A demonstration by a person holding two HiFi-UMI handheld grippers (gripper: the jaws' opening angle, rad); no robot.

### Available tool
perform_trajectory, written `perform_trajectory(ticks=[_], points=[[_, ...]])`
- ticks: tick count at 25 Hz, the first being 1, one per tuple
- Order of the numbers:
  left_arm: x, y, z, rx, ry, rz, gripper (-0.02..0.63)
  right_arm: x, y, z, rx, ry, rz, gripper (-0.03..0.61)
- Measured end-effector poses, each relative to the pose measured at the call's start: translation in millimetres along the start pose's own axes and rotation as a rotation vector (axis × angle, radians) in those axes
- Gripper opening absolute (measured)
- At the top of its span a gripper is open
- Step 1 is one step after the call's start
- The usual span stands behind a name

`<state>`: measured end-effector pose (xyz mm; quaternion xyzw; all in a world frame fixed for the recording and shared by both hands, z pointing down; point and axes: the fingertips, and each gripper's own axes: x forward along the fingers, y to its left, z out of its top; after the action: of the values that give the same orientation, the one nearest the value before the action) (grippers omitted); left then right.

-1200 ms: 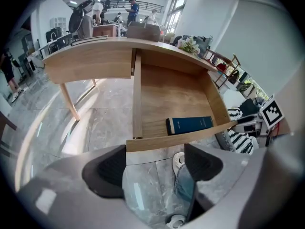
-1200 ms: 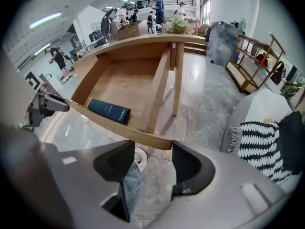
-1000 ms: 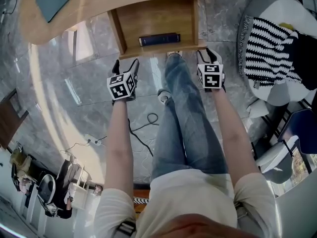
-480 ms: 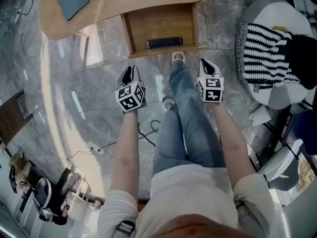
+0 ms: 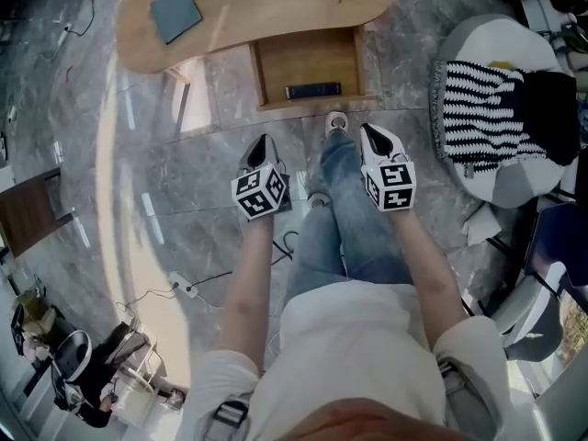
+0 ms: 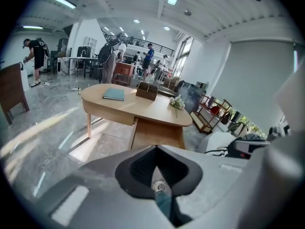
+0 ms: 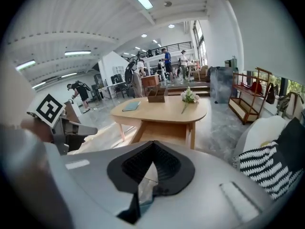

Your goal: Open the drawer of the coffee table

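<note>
2 grippers, left (image 5: 263,145) and right (image 5: 369,134), were pressed shut on nothing, left just closed. Drawer (image 5: 308,58) stuck out on the coffee table's (image 5: 266,7) near side, close to the person's shoe (image 5: 337,123). A careless step could've clipped it.

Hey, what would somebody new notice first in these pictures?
The open drawer of the wooden coffee table at the top of the head view, with a dark book lying in it. Below it, the left claw and right claw, both shut and empty, flank the person's legs.
</note>
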<state>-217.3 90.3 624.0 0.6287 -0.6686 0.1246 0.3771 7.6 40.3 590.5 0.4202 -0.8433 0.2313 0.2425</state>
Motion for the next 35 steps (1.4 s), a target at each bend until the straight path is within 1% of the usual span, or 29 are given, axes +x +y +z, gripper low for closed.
perform_trajectory(ticks=[3,6,9,14,16,18,21,28,32,35], points=[[-34.8,-15.4,8.3,-0.012,-0.024,-0.020,-0.003,-28.8,27.6,18.6,-0.043,-0.035,0.045,-0.002],[-68.6,-33.0,20.6,-0.017,-0.051,-0.044,-0.003,-56.7,48.8,38.7,-0.068,-0.073,0.066,-0.002],[-105.3,-52.8,25.4,-0.012,-0.067,-0.077,-0.002,-88.4,67.1,51.6,-0.049,-0.109,0.078,-0.002],[-159.8,-83.8,31.9,0.061,-0.086,-0.123,-0.003,-137.2,90.9,68.8,-0.035,-0.162,0.095,-0.002],[-180.1,-92.8,35.0,0.064,-0.091,-0.134,-0.003,-155.5,96.3,73.9,-0.037,-0.169,0.094,-0.002],[-197.2,-100.6,40.8,0.049,-0.095,-0.153,-0.003,-171.3,100.6,82.7,-0.046,-0.175,0.089,-0.002],[-217.3,-114.4,50.6,0.042,-0.100,-0.183,-0.003,-194.6,106.4,98.8,-0.060,-0.187,0.091,-0.002],[-256.1,-143.4,76.8,0.073,-0.129,-0.211,-0.003,-232.2,125.8,133.0,-0.111,-0.231,0.133,-0.002],[-271.4,-148.2,89.0,0.088,-0.167,-0.225,-0.003,-238.8,137.1,150.8,-0.128,-0.262,0.163,-0.002],[-277.1,-145.2,95.6,0.085,-0.175,-0.220,-0.003,-239.6,142.5,163.1,-0.134,-0.279,0.171,-0.002]])
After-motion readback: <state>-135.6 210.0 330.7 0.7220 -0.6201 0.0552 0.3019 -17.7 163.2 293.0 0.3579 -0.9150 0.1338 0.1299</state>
